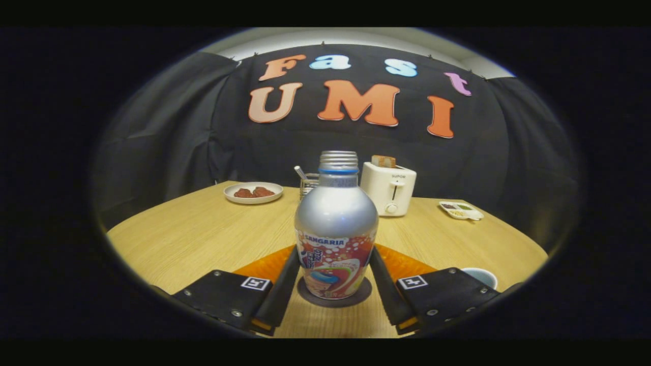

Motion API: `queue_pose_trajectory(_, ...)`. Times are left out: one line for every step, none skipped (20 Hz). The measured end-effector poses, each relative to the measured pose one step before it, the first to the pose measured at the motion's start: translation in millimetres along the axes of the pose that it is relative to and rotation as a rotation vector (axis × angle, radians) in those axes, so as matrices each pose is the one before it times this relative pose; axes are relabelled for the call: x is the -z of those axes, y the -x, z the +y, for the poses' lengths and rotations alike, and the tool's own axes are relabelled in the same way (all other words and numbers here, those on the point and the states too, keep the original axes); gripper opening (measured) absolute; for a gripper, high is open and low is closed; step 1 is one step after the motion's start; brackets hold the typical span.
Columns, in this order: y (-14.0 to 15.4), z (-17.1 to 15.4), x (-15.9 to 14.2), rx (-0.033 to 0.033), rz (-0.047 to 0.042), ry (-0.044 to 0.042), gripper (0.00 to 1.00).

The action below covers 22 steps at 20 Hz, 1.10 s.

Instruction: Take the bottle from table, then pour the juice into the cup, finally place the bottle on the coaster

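Silver-shouldered bottle (pixel 336 229), uncapped, printed band round its lower half: stands upright on a dark round coaster (pixel 334 299) on the wooden surface (pixel 193 239), between the two fingers of my claw (pixel 334 264).

Claw: fingers lie along the bottle's left and right flanks at label height. They look to be touching or nearly so; whether both truly press I cannot tell.

Cup (pixel 482 277): pale rim, near right, just beyond my right finger's mount. Contents hidden.

Orange mat (pixel 264 267): showing behind the bottle on both sides, outside the fingers.

Far items, well apart from the work: plate (pixel 253 192) with brown pieces, far left; wire holder (pixel 307 184) directly behind the bottle; white toaster (pixel 388 189) just right of it; small divided tray (pixel 461 209), far right.

Step in hand, by my judgement: the bottle already sits on the coaster, so this reads as the final placing, and release is what remains.

Handling notes:
- I make sure the base is flat and centred on the coaster before letting go.
- I spread both fingers evenly, so neither drags the label and tips the bottle.
- I draw straight back toward myself, low and level.
- I keep the right finger mount clear of the cup.
- The neck is open, so any wobble risks a spill.
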State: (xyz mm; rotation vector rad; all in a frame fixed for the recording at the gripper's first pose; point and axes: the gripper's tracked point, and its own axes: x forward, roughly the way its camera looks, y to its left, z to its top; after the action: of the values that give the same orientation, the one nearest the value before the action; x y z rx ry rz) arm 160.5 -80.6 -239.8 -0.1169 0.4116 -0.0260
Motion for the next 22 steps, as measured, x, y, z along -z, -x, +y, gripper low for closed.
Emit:
queue_pose_trajectory(-0.05,0.12,3.85,-0.00443,0.00744,-0.01744,0.76)
queue_pose_trajectory(-0.33,0.52,-1.17,0.00082,-0.00999,-0.00643,0.76)
queue_pose_trajectory(0.44,-2.49,-0.55,0.00438,-0.00210,-0.01064,0.77)
queue_pose_trajectory(-0.72,-3.06,2.36,0.01330,0.00685,-0.00537,0.78)
queue_pose_trajectory(0.81,-4.10,0.56,0.01116,0.00461,-0.00732,0.79)
queue_pose_trajectory(-0.08,-0.92,-0.57,0.00437,0.00107,-0.01303,0.81)
queue_pose_trajectory(2.66,0.49,-0.85,-0.00637,-0.00164,-0.01996,0.82)
queue_pose_trajectory(-1.18,3.30,-1.56,-0.01047,-0.00708,-0.01884,0.87)
queue_pose_trajectory(4.48,0.42,-2.20,0.00054,-0.00537,-0.01605,0.90)
queue_pose_trajectory(4.40,-0.19,-3.77,0.00426,-0.00997,-0.01494,0.95)
queue_pose_trajectory(3.71,0.70,-3.24,0.00239,-0.01909,-0.01072,0.97)
queue_pose_trajectory(5.19,-0.92,-5.22,0.00687,-0.01628,-0.00967,0.97)
queue_pose_trajectory(4.90,0.23,-4.60,0.00055,-0.01770,-0.01038,0.97)
queue_pose_trajectory(6.58,-0.77,-7.36,0.00520,-0.02049,-0.01047,0.97)
queue_pose_trajectory(7.50,-1.98,-6.27,0.00151,-0.02082,-0.01061,0.97)
queue_pose_trajectory(7.24,-1.36,-8.11,0.01132,-0.02020,-0.00770,0.97)
queue_pose_trajectory(8.16,-1.48,-8.23,0.00449,-0.01952,-0.00822,0.97)
queue_pose_trajectory(8.23,2.20,-7.45,0.00194,-0.01667,0.00167,0.97)
queue_pose_trajectory(8.50,0.33,-8.18,0.00607,-0.01841,0.01072,0.96)
queue_pose_trajectory(7.85,3.67,-8.19,-0.00141,-0.01596,0.02279,0.96)
queue_pose_trajectory(7.55,-0.31,-6.81,0.01220,-0.01000,0.02272,0.97)
queue_pose_trajectory(7.93,1.02,-7.67,0.00674,-0.00675,0.01534,0.97)
